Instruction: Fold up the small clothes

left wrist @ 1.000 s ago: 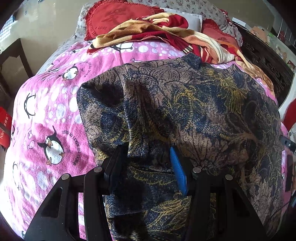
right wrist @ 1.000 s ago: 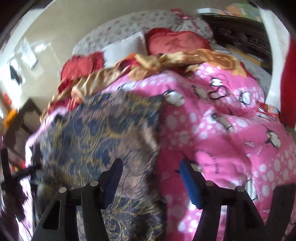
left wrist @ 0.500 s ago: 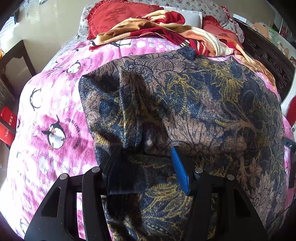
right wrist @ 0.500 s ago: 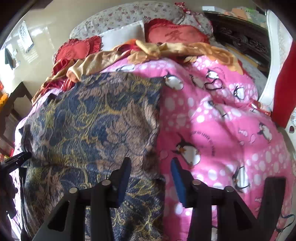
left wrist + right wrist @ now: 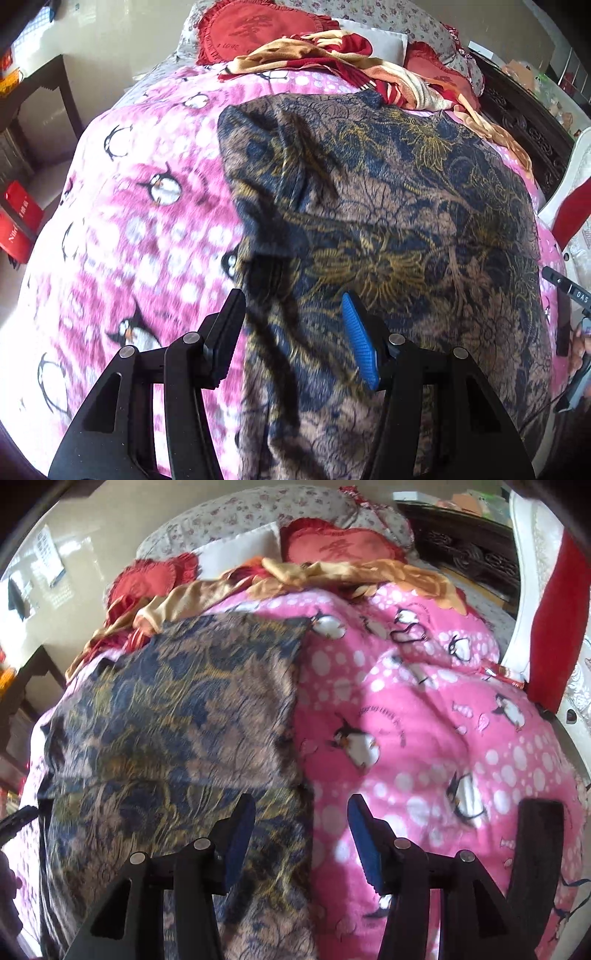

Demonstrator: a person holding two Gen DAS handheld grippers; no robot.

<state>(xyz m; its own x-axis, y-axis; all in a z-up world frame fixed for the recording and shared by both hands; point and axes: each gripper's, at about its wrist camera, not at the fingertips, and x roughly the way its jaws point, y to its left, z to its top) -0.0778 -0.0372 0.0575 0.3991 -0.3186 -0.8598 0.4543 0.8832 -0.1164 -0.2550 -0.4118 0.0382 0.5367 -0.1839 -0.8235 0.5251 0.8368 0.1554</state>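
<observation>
**One fold made, both grippers poised at the cloth's edges**

A dark blue-and-gold patterned garment point(image 5: 388, 229) lies spread on a pink penguin blanket point(image 5: 140, 229), an upper layer apparently doubled over a lower one, so folding seems begun but unfinished. The left gripper point(image 5: 293, 332), jaws apart and holding nothing, straddles the garment's left edge. The right gripper point(image 5: 301, 834), likewise spread and empty, straddles its right edge, one finger over cloth, the other over blanket. Further folds likely remain.
</observation>
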